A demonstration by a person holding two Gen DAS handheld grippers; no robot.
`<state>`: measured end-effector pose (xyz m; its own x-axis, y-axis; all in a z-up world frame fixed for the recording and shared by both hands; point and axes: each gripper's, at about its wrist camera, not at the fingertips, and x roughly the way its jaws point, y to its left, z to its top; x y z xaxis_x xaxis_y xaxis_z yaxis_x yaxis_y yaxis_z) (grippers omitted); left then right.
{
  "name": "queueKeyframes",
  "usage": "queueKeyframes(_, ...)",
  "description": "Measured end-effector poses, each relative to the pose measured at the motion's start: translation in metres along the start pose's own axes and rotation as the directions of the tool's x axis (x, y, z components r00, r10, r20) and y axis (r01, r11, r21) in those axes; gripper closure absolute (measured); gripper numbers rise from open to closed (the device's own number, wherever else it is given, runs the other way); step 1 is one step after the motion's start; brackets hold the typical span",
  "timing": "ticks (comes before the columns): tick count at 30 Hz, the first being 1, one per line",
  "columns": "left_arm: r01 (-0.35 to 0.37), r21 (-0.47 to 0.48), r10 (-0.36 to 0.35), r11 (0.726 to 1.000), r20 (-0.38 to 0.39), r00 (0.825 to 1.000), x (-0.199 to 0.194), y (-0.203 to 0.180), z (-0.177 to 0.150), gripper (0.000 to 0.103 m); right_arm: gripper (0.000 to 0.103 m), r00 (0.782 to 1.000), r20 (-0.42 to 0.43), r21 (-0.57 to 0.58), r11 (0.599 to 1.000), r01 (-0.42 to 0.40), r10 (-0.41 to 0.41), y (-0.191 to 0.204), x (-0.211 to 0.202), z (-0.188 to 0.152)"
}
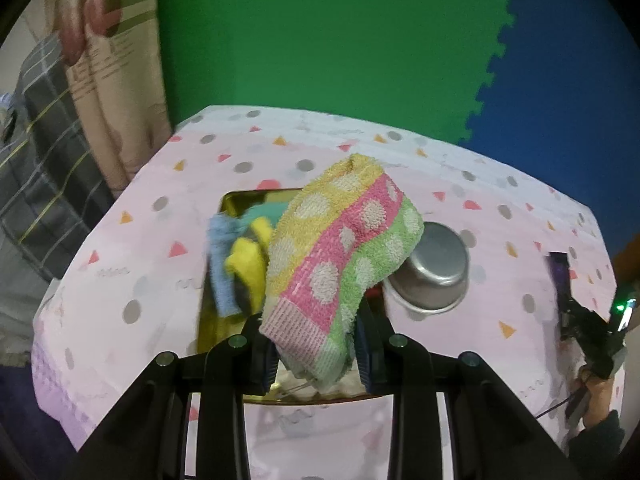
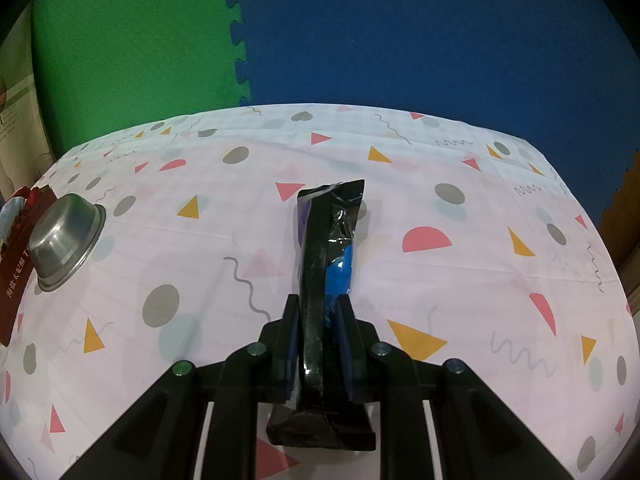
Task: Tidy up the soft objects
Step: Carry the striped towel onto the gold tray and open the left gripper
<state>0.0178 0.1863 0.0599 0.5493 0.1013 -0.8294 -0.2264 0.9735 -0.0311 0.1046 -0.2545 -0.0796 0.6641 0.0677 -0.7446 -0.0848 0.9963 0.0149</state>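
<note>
A yellow, pink and green dotted towel [image 1: 340, 252] hangs between the fingers of my left gripper [image 1: 316, 344], which is shut on it, above a gold tin box [image 1: 236, 202]. The box holds a blue cloth [image 1: 222, 268] and a yellow cloth [image 1: 248, 264]. My right gripper [image 2: 318, 328] is shut on a black and blue plastic packet [image 2: 330, 248], held upright above the tablecloth. The right gripper also shows at the far right of the left wrist view [image 1: 588, 320].
An upturned steel bowl [image 1: 434, 268] sits right of the box; it also shows in the right wrist view [image 2: 66, 236] beside a dark red box [image 2: 16, 292]. The table has a pink patterned cloth [image 2: 400, 184]. Green and blue foam mats stand behind.
</note>
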Motion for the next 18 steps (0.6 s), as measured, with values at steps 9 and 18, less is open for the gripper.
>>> queueKeyframes(9, -0.014, -0.073, 0.009, 0.997, -0.063, 0.998, 0.022, 0.029, -0.019, 0.075, 0.084, 1.0, 0.0, -0.002, 1.0, 0.003, -0.003, 0.001, 0.0, 0.0)
queueKeyframes(18, -0.037, -0.036, 0.033, 0.999, -0.091, 0.995, 0.058, 0.032, -0.033, 0.075, 0.084, 1.0, -0.001, -0.007, 1.0, 0.004, -0.004, -0.001, 0.001, 0.001)
